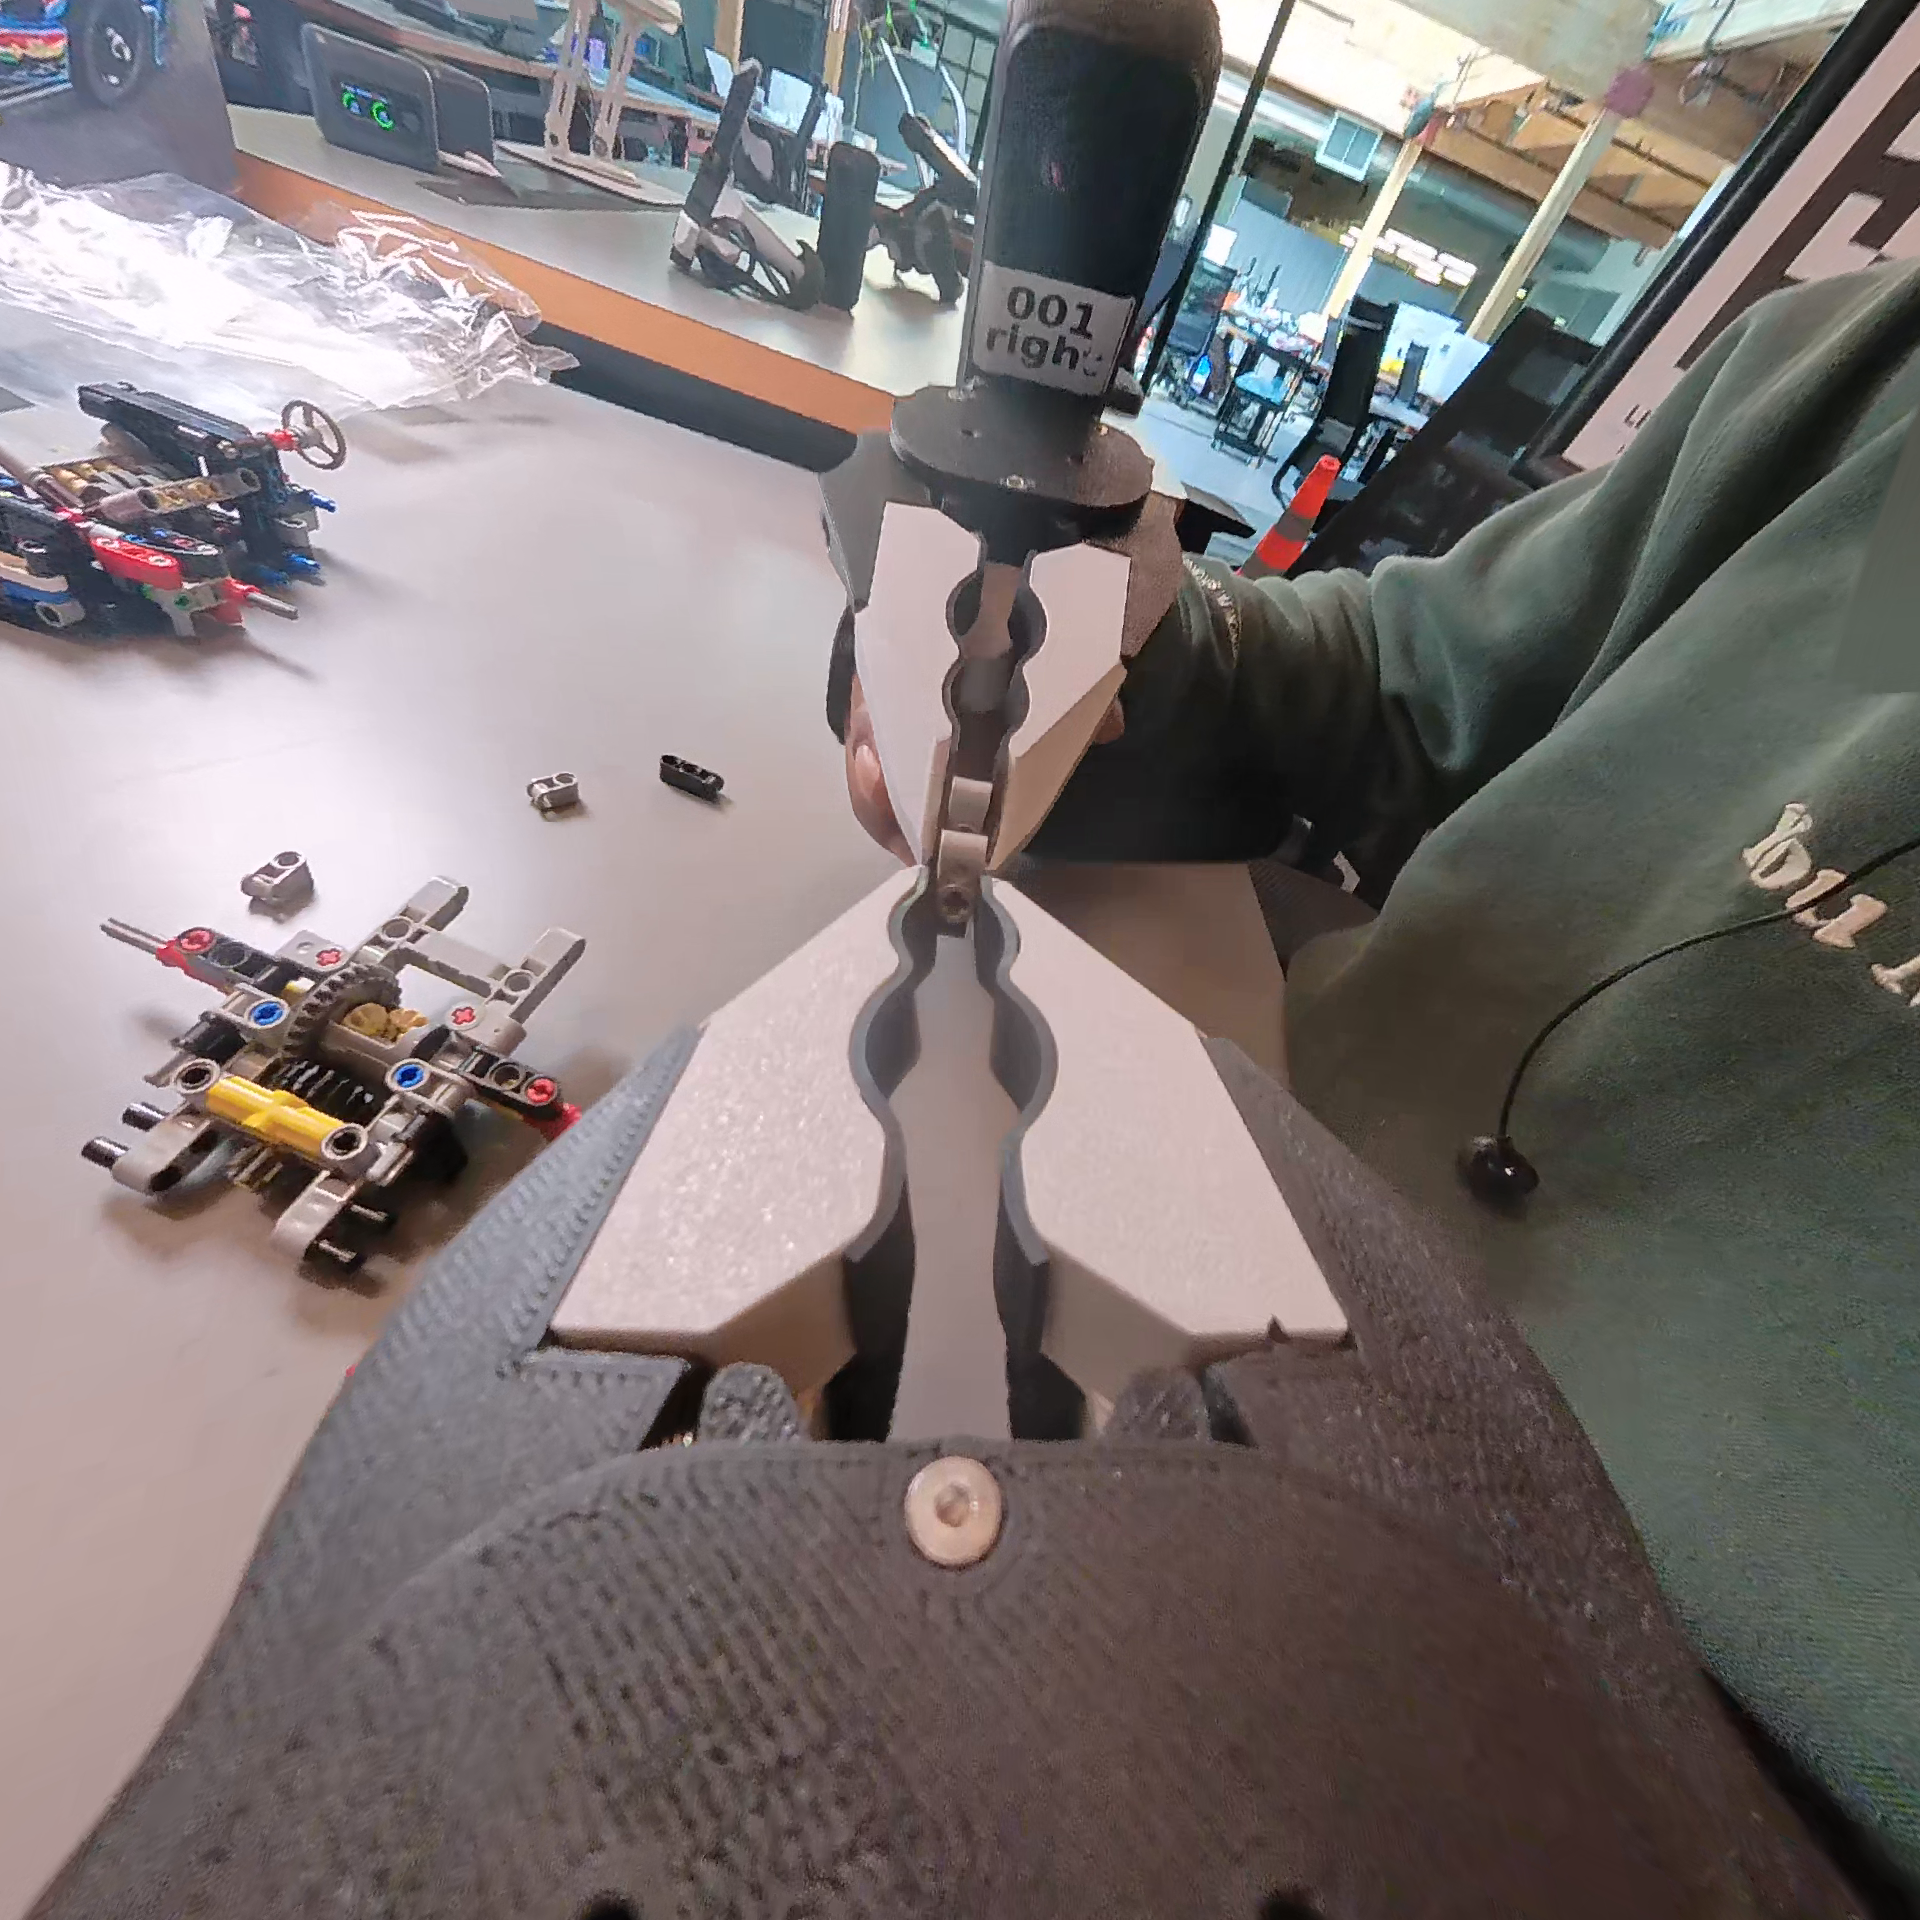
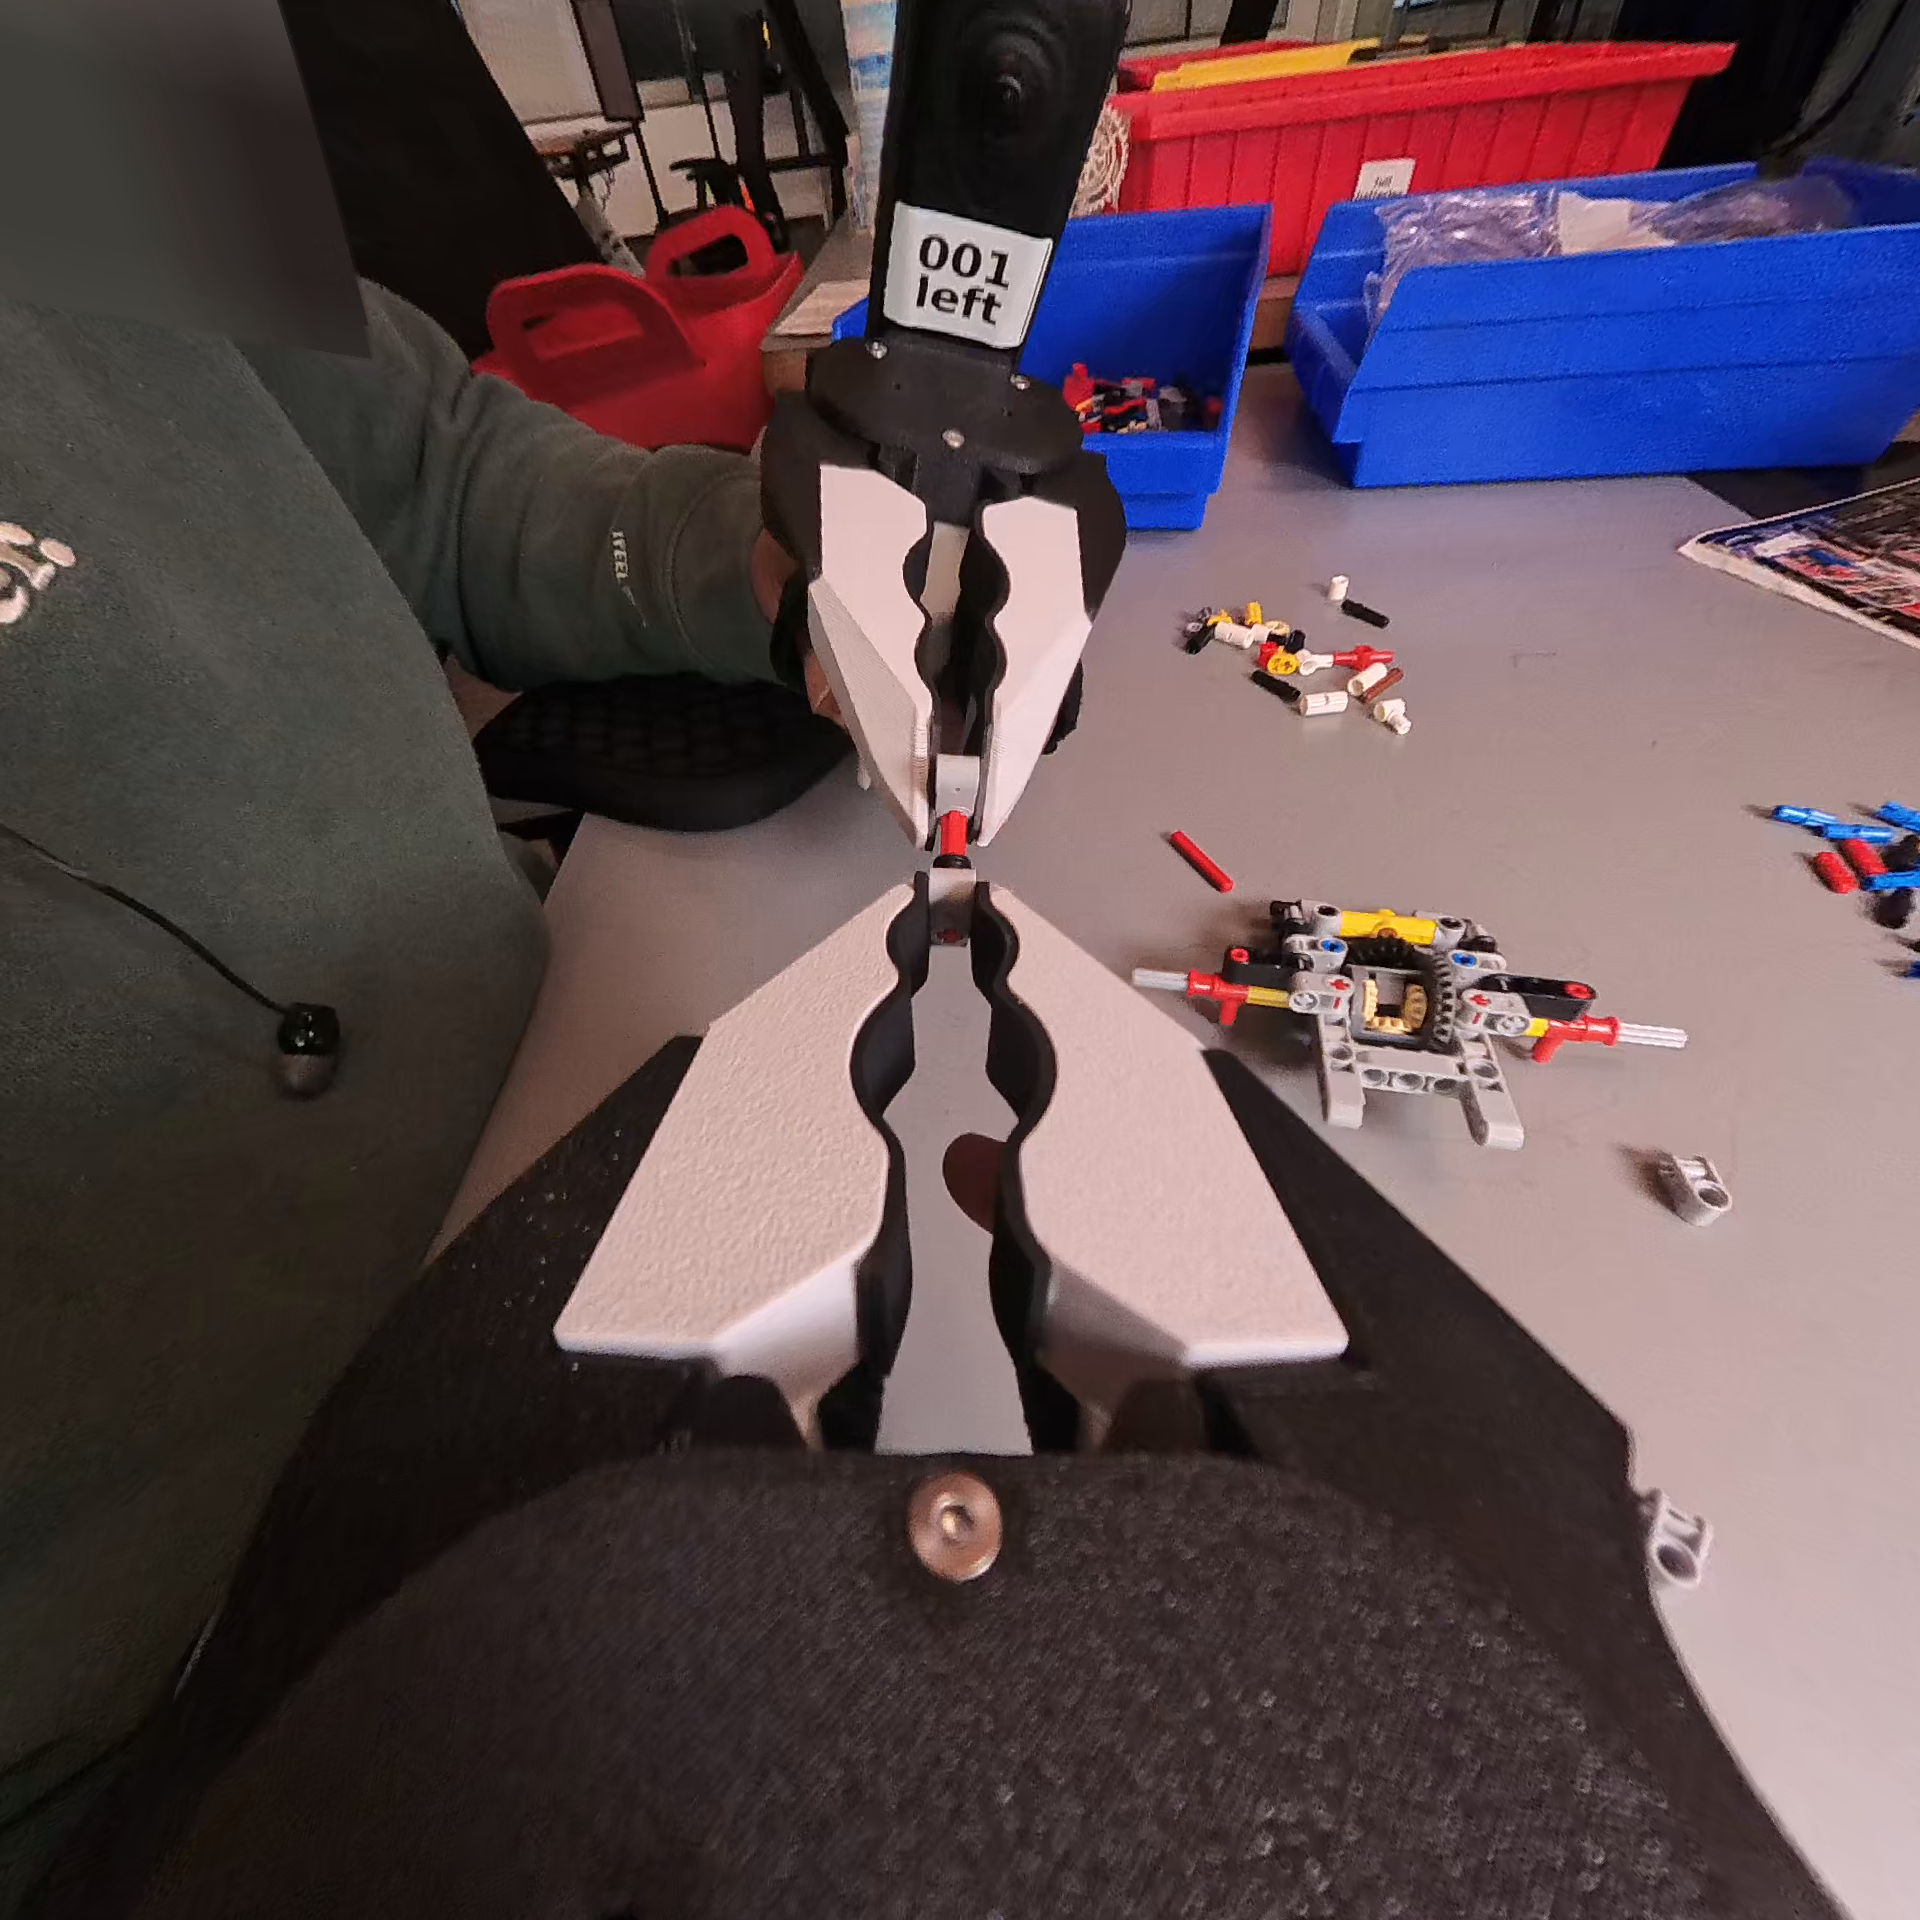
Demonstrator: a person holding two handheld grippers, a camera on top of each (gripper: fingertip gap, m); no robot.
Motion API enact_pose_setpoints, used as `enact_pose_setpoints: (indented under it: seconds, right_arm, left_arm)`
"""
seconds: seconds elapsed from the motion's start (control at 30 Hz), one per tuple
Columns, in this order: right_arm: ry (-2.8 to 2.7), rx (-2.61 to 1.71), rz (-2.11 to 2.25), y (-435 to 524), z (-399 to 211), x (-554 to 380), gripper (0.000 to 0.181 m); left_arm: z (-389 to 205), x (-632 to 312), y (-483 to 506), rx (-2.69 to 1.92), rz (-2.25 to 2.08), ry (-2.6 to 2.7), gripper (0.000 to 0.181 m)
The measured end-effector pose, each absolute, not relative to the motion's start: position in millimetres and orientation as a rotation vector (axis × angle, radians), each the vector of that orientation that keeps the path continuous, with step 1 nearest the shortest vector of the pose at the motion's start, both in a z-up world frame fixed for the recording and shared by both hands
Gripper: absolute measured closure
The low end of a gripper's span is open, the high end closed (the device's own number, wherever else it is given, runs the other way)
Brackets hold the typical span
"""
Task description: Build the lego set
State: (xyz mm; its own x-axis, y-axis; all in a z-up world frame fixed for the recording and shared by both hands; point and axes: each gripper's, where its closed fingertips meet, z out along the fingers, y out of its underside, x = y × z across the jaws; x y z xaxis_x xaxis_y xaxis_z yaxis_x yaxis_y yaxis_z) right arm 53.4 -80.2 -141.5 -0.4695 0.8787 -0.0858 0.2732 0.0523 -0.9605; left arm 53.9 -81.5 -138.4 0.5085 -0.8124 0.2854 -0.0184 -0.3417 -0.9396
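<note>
Right wrist view puts the work at the centre: we pinch a small grey connector [image 2: 951, 914] between the tips of our right gripper [image 2: 951, 902], jaws pressed onto it, a red spot showing in its hole. Facing it tip to tip, our left gripper [image 2: 951, 831] clamps a red pin [image 2: 950, 834] with a black end, and a second grey piece [image 2: 956, 781] sits just behind that pin inside its jaws; pin and connector are nearly touching, held in the air above the grey table [image 2: 1558, 727]. Left wrist view shows the same meeting from the other side, with the right gripper [image 1: 961, 847] closed on the grey connector [image 1: 961, 847] and the left gripper [image 1: 951, 902] closed just below it. On the table to our right lies the partly built gear assembly [image 2: 1403, 997], with grey beams, a yellow piece and red axle ends. A loose red axle [image 2: 1200, 862] lies near it, a grey connector [image 2: 1696, 1188] further out, and a scatter of small pins [image 2: 1299, 655] beyond. Blue bins [image 2: 1610, 332] stand at the far edge, a red bin [image 2: 1403, 135] behind them.
</note>
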Motion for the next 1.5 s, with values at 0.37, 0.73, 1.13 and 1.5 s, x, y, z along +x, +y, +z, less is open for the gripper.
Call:
enact_pose_setpoints:
  seconds: [0.37, 0.73, 1.13, 1.5]
  right_arm:
    - [-1.889, -1.189, 1.365, -81.2, -159.8, 55.4, 0.176]
    - [-1.946, -1.206, 1.300, -81.7, -169.6, 57.6, 0.176]
    - [-1.852, -1.211, 1.360, -75.8, -155.8, 52.6, 0.175]
    - [-1.843, -1.229, 1.342, -70.9, -156.5, 54.0, 0.175]
  left_arm:
    - [-157.0, 56.8, -82.1, -1.812, -0.885, 0.783, 0.176]
    - [-166.8, 59.2, -82.4, -1.849, -0.876, 0.794, 0.176]
    - [-151.3, 52.8, -77.0, -1.774, -0.900, 0.736, 0.175]
    - [-150.0, 47.5, -76.5, -1.761, -0.911, 0.718, 0.173]
